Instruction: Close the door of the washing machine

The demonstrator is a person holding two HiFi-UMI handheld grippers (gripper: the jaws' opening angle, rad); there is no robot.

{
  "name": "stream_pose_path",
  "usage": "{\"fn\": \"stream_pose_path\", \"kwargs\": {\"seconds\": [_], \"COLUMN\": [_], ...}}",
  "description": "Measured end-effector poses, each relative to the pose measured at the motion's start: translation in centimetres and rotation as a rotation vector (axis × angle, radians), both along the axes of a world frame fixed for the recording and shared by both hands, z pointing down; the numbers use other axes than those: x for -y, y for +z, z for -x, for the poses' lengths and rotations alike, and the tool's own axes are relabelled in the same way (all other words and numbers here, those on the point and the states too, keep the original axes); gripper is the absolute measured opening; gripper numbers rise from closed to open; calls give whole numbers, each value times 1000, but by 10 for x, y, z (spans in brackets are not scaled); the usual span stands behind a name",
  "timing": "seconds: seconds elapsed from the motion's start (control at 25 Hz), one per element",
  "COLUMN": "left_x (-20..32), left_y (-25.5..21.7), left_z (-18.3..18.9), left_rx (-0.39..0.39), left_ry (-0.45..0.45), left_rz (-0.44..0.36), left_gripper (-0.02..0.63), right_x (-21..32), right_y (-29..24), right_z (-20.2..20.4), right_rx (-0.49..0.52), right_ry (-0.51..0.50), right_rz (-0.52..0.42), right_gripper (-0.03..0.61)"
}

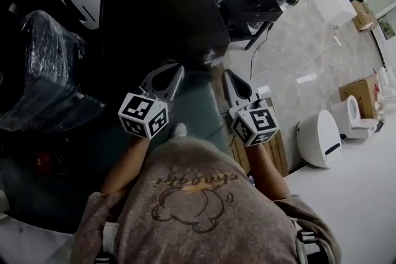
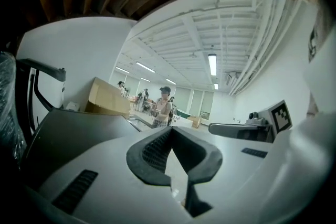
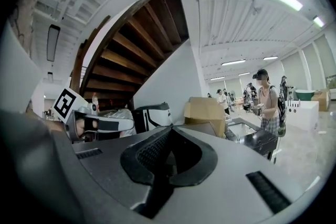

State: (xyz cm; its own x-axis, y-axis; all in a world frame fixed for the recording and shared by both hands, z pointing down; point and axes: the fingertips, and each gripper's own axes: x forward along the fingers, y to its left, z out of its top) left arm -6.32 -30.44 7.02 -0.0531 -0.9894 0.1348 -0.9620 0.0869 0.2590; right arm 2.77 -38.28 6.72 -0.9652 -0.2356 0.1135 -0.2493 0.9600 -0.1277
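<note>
Grey-green washing machine top (image 1: 199,109) lies just below and between the 2 grippers; its door cannot be made out. Side by side, the left gripper (image 1: 178,69) and right gripper (image 1: 226,75) have jaws pressed together, holding nothing.

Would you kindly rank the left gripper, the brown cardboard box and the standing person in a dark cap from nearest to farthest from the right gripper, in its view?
1. Left gripper, at left.
2. Brown cardboard box, centre.
3. Person in a dark cap, far right.
</note>
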Motion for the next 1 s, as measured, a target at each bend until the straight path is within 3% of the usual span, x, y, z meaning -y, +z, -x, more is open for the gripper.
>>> {"fn": "stream_pose_path", "kwargs": {"seconds": [0.16, 0.36, 1.0], "left_x": [-10, -19, -24], "left_y": [-3, 12, 79], "left_z": [4, 11, 11], "left_rx": [96, 76, 54], "left_ry": [-53, -79, -98], "left_rz": [-72, -76, -14], "left_gripper": [2, 2, 2], "right_x": [4, 9, 11], "right_y": [0, 12, 83], "right_z": [-13, -28, -44], "right_rx": [33, 45, -56], "right_ry": [48, 94, 147], "right_rz": [-82, -83, -4], "right_gripper": [0, 0, 0]}}
